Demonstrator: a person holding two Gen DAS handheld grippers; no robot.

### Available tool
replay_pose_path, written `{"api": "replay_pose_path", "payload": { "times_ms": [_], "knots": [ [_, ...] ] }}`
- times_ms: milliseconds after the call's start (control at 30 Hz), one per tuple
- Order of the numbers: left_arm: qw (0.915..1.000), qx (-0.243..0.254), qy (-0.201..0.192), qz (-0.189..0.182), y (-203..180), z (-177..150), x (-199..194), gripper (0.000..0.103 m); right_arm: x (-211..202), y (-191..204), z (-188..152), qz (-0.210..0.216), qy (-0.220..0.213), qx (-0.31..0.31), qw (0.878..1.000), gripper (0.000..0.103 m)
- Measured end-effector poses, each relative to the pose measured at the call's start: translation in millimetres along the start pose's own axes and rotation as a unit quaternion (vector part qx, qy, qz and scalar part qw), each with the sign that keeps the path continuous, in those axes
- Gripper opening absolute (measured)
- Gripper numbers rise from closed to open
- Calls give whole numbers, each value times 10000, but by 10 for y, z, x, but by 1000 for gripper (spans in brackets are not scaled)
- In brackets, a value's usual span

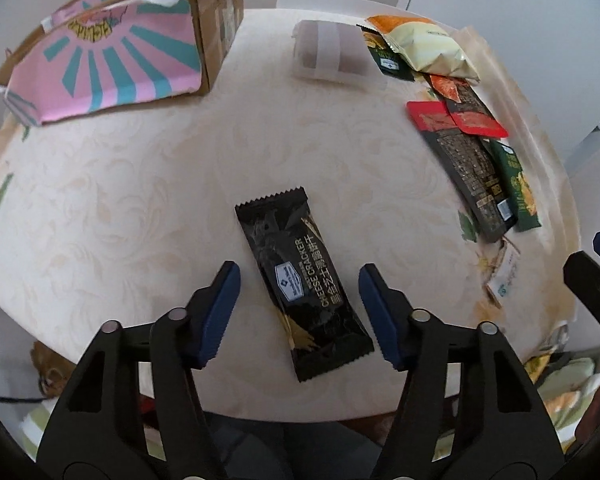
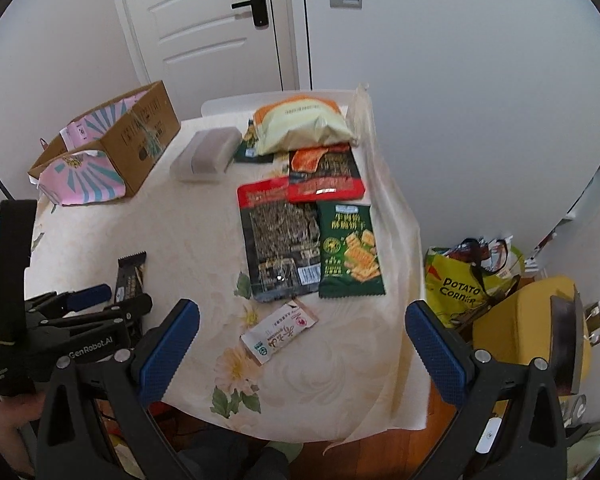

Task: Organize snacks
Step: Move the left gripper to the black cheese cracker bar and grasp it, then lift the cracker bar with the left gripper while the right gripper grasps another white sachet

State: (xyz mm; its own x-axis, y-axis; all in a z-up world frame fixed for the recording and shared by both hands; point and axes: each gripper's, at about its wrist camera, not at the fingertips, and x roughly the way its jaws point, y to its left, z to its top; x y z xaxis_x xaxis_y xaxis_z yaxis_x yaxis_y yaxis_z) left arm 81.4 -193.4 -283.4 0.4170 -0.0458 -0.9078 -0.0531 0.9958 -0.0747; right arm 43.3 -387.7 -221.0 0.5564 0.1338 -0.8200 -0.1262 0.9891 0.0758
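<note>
- The black cheese cracker packet [image 1: 302, 280] lies flat on the surface [image 1: 140, 168] close to its near edge, long axis running from near edge to far edge with a slight slant; the serrated end points away and a little left, toward the cardboard box [image 1: 112, 56].
- The left tool [image 1: 299, 312] is spread wide, its blue pads on either side of the packet, not touching it.
- The right tool [image 2: 302, 354] is also wide and holds nothing, over the near right corner above a small white sachet [image 2: 279, 332].
- Other snack bags [image 2: 312, 216] lie overlapping along the right edge, well apart from the packet.
</note>
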Motion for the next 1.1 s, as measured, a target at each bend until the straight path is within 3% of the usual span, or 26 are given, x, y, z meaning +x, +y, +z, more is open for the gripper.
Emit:
{"api": "replay_pose_path", "payload": {
  "times_ms": [167,233,633,767,1033,1100],
  "knots": [
    [9999,94,-35,138,-1,7,-11,35,81,39,-51,10,21,37,10000,102],
    [9999,100,-16,107,27,18,-9,33,96,54,-60,50,33,64,10000,102],
    [9998,85,-111,-114,157,94,-142,32,138,104,-74,-10,97,261,9996,102],
    [9995,162,-210,-173,201,172,-272,32,159,121,-72,-112,147,421,9989,97],
    [9979,465,-324,-307,267,358,-397,32,411,107,-143,-434,415,1206,9909,58],
    [9974,551,-310,-347,269,397,-384,32,457,123,-169,-554,420,1374,9881,52]
  ]
}}
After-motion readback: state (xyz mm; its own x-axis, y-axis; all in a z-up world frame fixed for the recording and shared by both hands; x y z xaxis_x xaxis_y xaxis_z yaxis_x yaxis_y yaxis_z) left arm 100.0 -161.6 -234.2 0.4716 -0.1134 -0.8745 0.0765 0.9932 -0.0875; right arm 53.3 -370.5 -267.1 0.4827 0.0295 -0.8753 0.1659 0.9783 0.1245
